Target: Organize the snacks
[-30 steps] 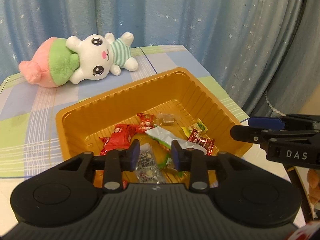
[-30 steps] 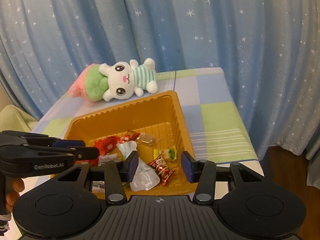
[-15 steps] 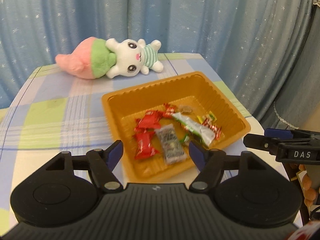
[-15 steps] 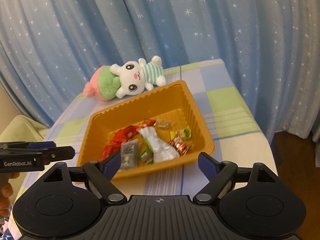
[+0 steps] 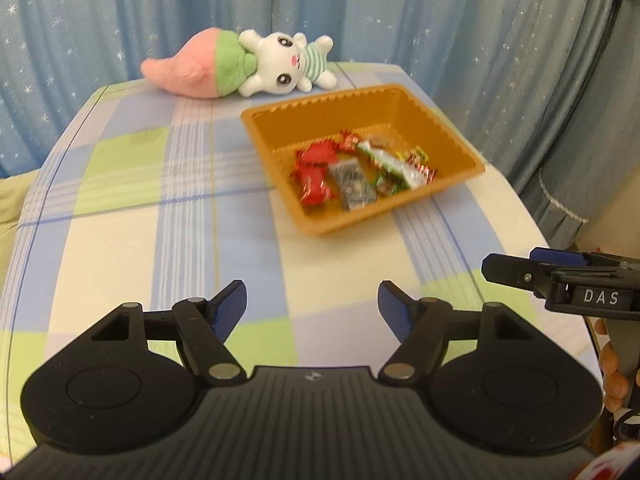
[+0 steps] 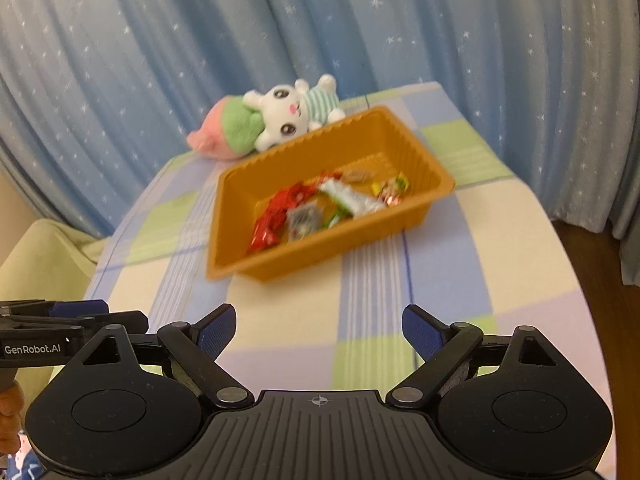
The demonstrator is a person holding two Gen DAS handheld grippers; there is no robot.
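An orange plastic tray (image 5: 452, 182) (image 6: 320, 258) stands on the checked table and holds several wrapped snacks: red packets (image 5: 314, 180) (image 6: 272, 220), a grey packet (image 5: 354, 186) (image 6: 304, 220), a white and green packet (image 5: 394, 162) (image 6: 352, 200) and small candies (image 6: 394, 190). My left gripper (image 5: 312, 306) is open and empty, well back from the tray over the near table. My right gripper (image 6: 320, 330) is open and empty, also well back from the tray. Each gripper shows from the side in the other's view (image 5: 560, 280) (image 6: 60, 320).
A plush rabbit with a pink and green body (image 5: 248, 62) (image 6: 272, 124) lies behind the tray at the table's far edge. Blue starred curtains (image 5: 320, 8) hang behind. The checked tablecloth (image 5: 160, 220) drops off at the right edge toward the floor (image 6: 600, 248).
Both grippers have pulled back and away from the tray, and both have opened wide. The grey packet that was between my left fingers now lies in the tray.
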